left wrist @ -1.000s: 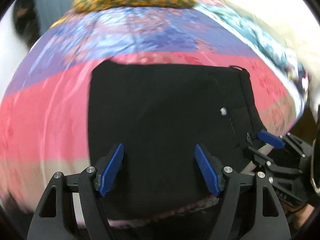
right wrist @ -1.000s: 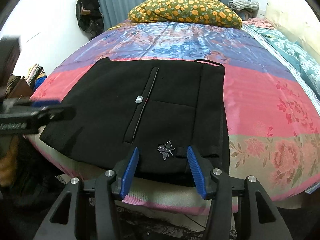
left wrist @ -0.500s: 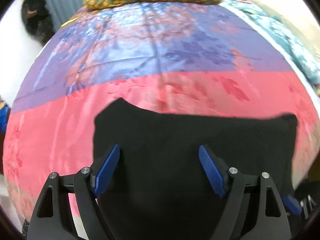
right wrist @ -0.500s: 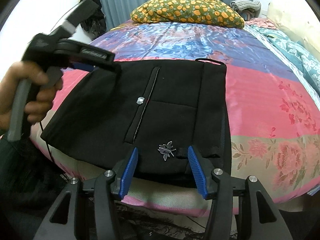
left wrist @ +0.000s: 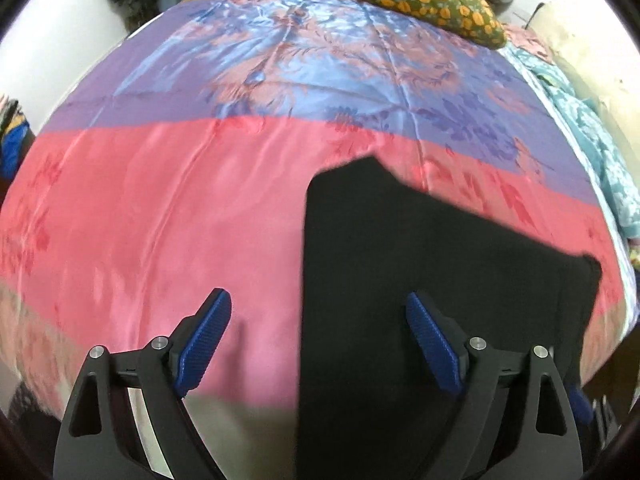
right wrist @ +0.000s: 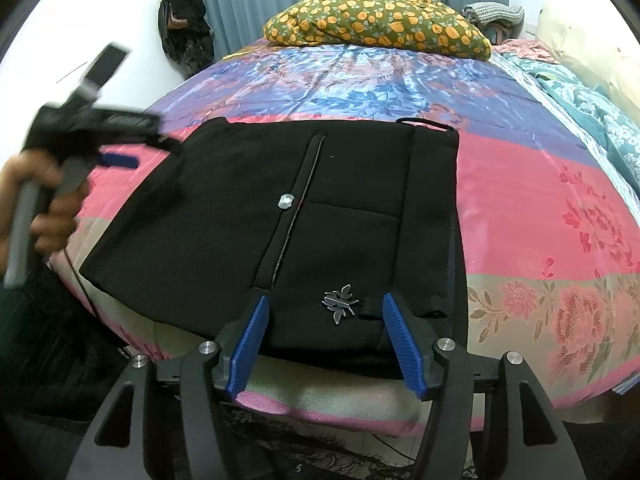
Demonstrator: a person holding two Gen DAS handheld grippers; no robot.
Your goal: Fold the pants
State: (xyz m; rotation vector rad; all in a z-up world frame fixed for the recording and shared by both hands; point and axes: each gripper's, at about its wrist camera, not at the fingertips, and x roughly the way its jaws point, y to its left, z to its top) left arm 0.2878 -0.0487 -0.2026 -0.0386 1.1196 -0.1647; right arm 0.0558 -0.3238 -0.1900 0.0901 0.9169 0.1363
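Over the near edge of the bed [right wrist: 532,208] we hold the right tool [right wrist: 322,338], jaws opening, pads clear of the folded black pants [right wrist: 248,208] lying flat on the bedspread. Our left tool [left wrist: 316,344] is spreading wide and empty, straddling the pants' left edge; in the right view it blurs. Beyond lies an orange-flowered pillow [right wrist: 376,22].

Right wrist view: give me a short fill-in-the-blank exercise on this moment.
1. The folded black fabric pants lie on a bedspread whose band beneath them is ____.
2. The silver metal ornament between the right claw's blue pads is shaped like an ____.
3. The orange-flowered olive pillow lies at the ____ end of the bed.

Missing words: pink; insect; far
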